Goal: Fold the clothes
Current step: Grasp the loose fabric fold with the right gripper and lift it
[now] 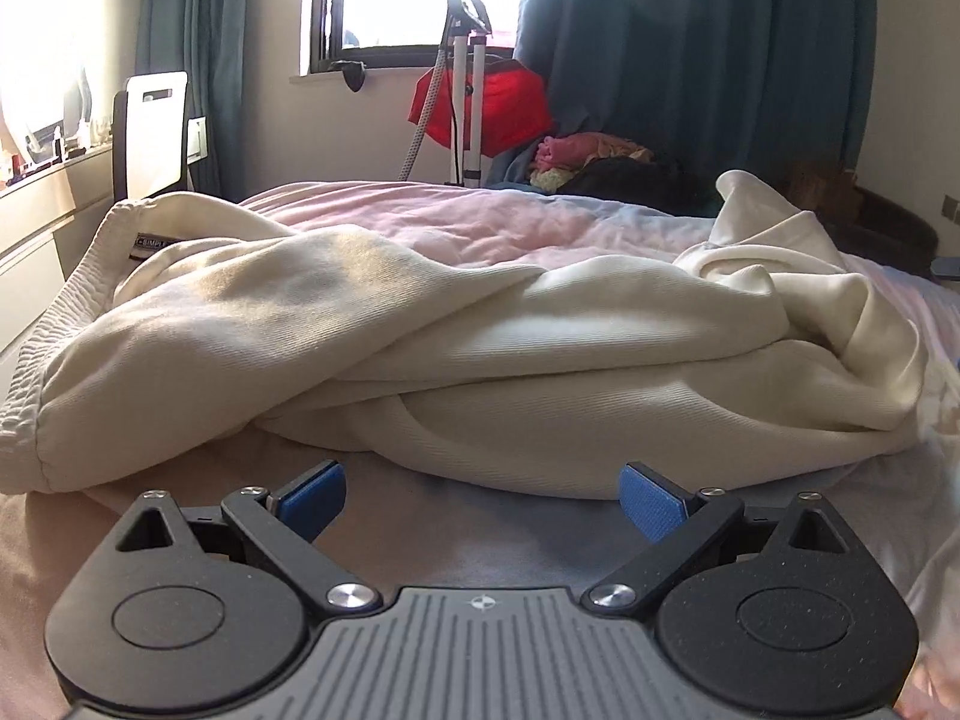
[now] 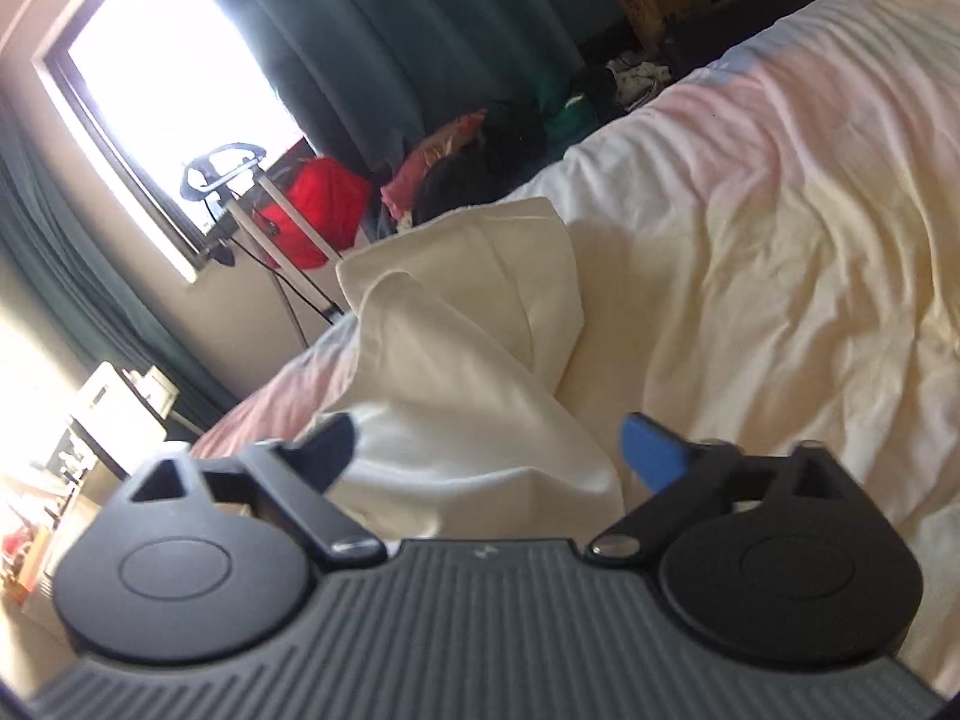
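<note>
Cream sweatpants (image 1: pixel 420 348) lay crumpled across the middle of the frame on the pink bedspread (image 1: pixel 456 222), waistband at the left edge. The left gripper (image 1: pixel 483 501) sat low center, jaws spread apart and empty, just short of the fabric. The right gripper (image 2: pixel 486 459) was also spread apart, cream cloth between its blue pads (image 2: pixel 651 450), not clamped.

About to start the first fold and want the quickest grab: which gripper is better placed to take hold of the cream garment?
Probably the right gripper: its open jaws already frame a raised fold of the cream garment. The left gripper, also open, faces the garment's side with bare bedspread between its fingertips.
</note>
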